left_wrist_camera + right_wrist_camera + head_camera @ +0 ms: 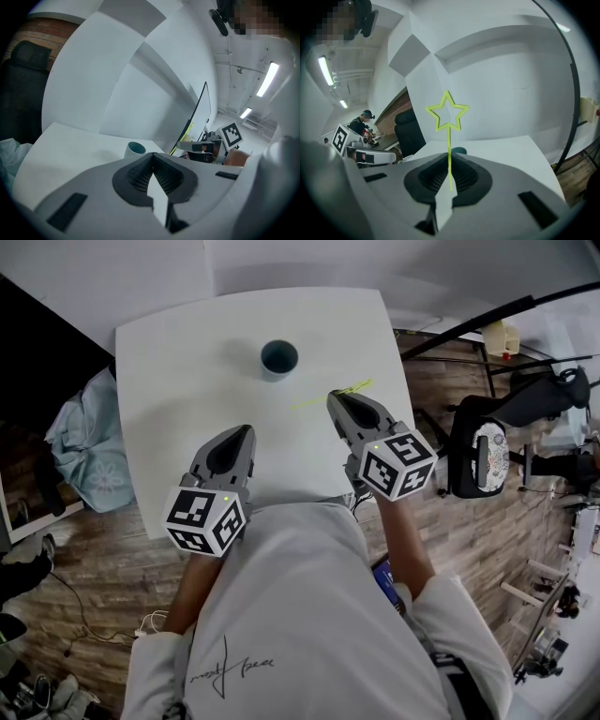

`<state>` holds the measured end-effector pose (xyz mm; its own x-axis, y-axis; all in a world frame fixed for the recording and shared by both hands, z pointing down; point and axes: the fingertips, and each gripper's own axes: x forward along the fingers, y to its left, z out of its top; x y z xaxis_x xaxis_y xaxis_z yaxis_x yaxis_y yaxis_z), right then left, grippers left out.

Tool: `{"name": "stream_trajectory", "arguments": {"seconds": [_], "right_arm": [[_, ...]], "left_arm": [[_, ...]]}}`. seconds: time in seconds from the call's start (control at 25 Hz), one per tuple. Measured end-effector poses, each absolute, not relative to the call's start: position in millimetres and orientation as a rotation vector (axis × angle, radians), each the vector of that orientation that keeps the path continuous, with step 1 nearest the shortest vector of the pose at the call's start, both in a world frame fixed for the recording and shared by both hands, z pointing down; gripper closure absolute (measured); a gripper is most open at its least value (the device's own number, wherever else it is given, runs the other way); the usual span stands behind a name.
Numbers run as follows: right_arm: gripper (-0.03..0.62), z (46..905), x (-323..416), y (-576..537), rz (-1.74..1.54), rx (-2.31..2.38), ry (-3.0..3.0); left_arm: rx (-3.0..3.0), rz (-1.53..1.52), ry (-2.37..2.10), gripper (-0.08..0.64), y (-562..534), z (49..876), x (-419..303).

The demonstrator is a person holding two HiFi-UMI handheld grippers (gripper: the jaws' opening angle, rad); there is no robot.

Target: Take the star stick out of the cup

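Star stick [449, 145] is riding clear of the cup [279, 357]; it is looking light, thin and easily bent. Left gripper [246, 433], at the cup's seven o'clock, is sitting with jaws together on nothing. Right gripper [339, 399], at four o'clock, is clamping the stick's lower stem, the soundest hold.

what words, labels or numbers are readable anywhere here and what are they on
On the shirt: a handwritten-style scrawl, too loose and small to read.
On the marker cubes: black and white square patterns only, no letters or numbers.
On the cup and the star stick: no print.
Nothing else is legible.
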<state>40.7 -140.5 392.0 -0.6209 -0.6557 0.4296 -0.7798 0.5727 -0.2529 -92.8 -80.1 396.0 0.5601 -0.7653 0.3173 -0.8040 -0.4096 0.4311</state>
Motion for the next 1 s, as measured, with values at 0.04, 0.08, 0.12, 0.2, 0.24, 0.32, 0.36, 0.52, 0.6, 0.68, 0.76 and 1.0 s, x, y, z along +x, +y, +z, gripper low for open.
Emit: {"name": "stream_trajectory", "arguments": {"seconds": [0.04, 0.08, 0.12, 0.2, 0.24, 0.32, 0.36, 0.52, 0.6, 0.68, 0.76, 1.0], "right_arm": [[0.568, 394, 40, -140, 0.617, 1.178, -2.516], [0.568, 395, 40, -138, 0.621, 1.174, -2.514], [0.568, 397, 39, -137, 0.624, 1.168, -2.510], [0.568, 401, 39, -135, 0.632, 1.157, -2.502], [0.568, 404, 40, -133, 0.637, 1.153, -2.496], [0.568, 408, 40, -131, 0.647, 1.151, -2.486], [0.568, 410, 40, -130, 0.652, 1.149, -2.483], [0.568, 415, 39, -125, 0.670, 1.135, -2.475], [0.568, 418, 39, -123, 0.677, 1.130, -2.472], [0.568, 420, 38, -121, 0.684, 1.126, -2.470], [0.568, 422, 38, -119, 0.690, 1.121, -2.467], [0.568, 428, 38, -115, 0.706, 1.107, -2.456]], "left_arm": [[2.251, 0.094, -1.257, 0.552, -80, 396, -93], [2.250, 0.094, -1.257, 0.552, -81, 396, -94], [2.248, 0.094, -1.257, 0.552, -81, 397, -94], [2.245, 0.096, -1.257, 0.552, -81, 397, -94], [2.244, 0.097, -1.257, 0.552, -81, 398, -94], [2.242, 0.098, -1.258, 0.552, -82, 399, -95], [2.241, 0.099, -1.258, 0.552, -82, 399, -95], [2.237, 0.101, -1.258, 0.552, -84, 399, -94], [2.236, 0.102, -1.257, 0.552, -84, 400, -94], [2.233, 0.104, -1.257, 0.552, -84, 402, -94], [2.230, 0.106, -1.257, 0.552, -84, 403, -94], [2.225, 0.109, -1.258, 0.552, -86, 403, -94]]}}
